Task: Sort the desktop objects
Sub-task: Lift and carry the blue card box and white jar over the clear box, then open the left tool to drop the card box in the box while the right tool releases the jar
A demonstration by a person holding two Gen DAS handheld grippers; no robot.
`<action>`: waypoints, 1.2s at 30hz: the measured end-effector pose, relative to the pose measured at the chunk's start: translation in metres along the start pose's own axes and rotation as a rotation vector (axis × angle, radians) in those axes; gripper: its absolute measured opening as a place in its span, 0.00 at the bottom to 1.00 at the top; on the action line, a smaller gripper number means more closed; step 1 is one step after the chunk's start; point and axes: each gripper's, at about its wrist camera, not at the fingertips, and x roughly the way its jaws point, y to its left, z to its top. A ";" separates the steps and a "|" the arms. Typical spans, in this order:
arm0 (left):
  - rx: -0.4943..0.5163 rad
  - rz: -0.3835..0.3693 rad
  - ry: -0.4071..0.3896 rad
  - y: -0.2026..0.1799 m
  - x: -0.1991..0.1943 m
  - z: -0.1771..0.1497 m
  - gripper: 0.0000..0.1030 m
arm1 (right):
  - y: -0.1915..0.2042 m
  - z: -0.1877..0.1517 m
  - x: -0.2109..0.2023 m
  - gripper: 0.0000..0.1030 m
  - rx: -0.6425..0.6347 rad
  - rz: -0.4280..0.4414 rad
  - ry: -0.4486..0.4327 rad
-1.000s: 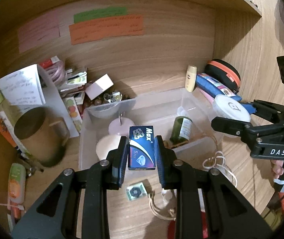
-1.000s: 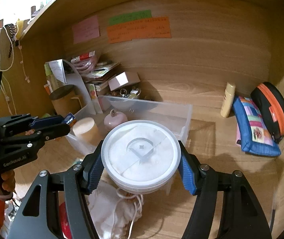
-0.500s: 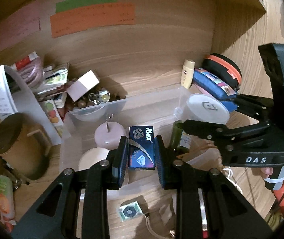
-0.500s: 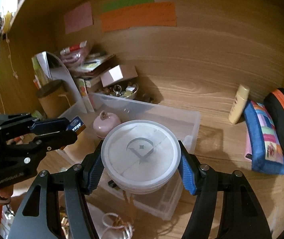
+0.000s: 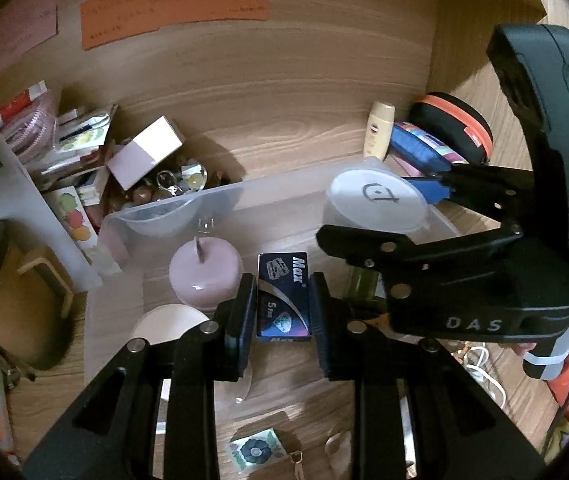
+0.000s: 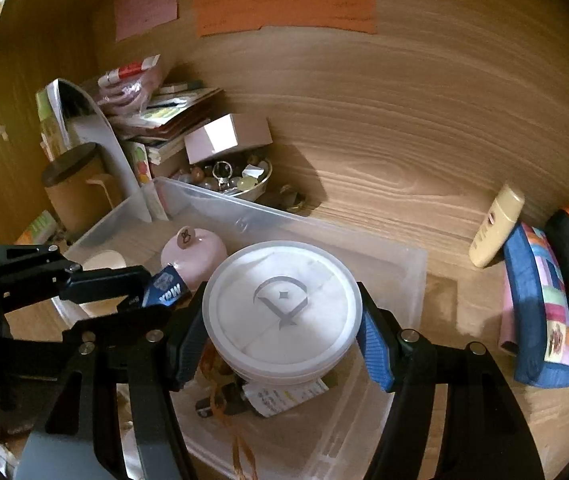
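Grained, matt wood forms the table [image 6: 424, 184] and back wall. A translucent plastic bin [image 6: 404, 264] holds a glossy pink jar [image 5: 204, 272]. The printed cardboard box [image 5: 283, 296] shines; the round tub [image 6: 282, 304] is frosted plastic; the blue pouch [image 6: 540, 304] is cloth.

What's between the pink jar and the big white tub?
The blue Max box, held in the left hand-held gripper, sits between the pink jar and white tub in the right wrist view.

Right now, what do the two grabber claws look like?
The left gripper is black plastic with silver screws and dark pads. The right gripper is black too, with bright blue pads, white DAS lettering, a green light, a cable, and an orange sleeve behind it.
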 end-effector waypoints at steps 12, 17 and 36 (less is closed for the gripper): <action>-0.025 -0.021 0.032 0.006 0.011 -0.002 0.25 | 0.000 0.000 0.014 0.60 -0.031 -0.010 0.056; -0.016 -0.011 0.026 0.005 0.011 -0.003 0.25 | 0.004 0.001 0.021 0.60 -0.075 -0.011 0.113; 0.017 0.022 -0.010 0.006 0.010 -0.006 0.29 | 0.006 -0.005 0.037 0.60 -0.128 -0.030 0.261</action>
